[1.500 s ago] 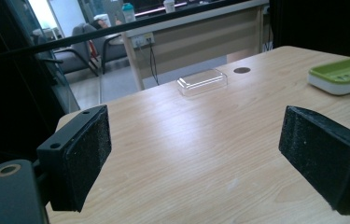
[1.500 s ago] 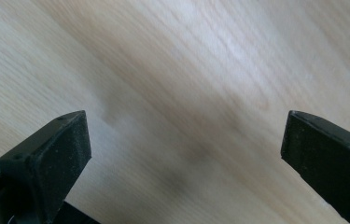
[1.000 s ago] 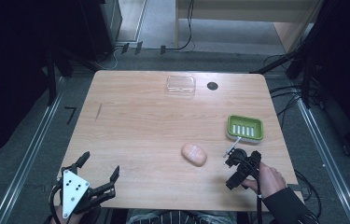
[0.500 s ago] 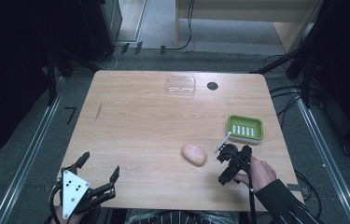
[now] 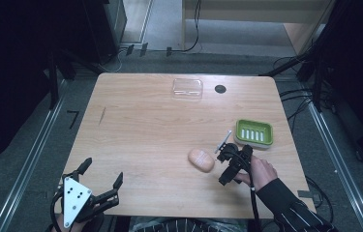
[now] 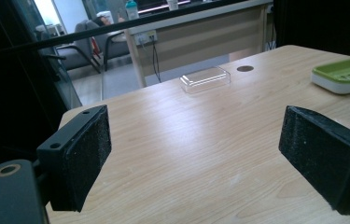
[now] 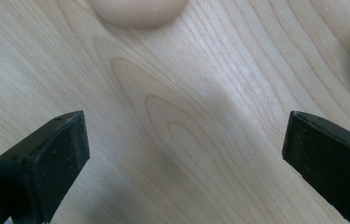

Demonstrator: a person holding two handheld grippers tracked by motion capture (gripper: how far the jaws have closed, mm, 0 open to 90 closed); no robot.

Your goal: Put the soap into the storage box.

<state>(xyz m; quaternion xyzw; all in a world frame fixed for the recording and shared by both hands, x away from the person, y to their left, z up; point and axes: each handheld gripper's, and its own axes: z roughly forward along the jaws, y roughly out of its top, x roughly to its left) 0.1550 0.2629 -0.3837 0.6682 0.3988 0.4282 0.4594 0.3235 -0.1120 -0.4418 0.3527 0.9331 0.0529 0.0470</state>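
Here the green soap dish (image 5: 253,131) sits empty, soap (image 5: 201,159) beside it.

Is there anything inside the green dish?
The green dish looks empty: just pale slots in its floor. The peach soap lies on the table beside it. What's under the dish is hidden.

The right gripper (image 7: 184,158) holds its jaws wide apart over bare wooden table (image 7: 200,121); a peach-coloured soap (image 7: 137,10) sits at the frame's top.
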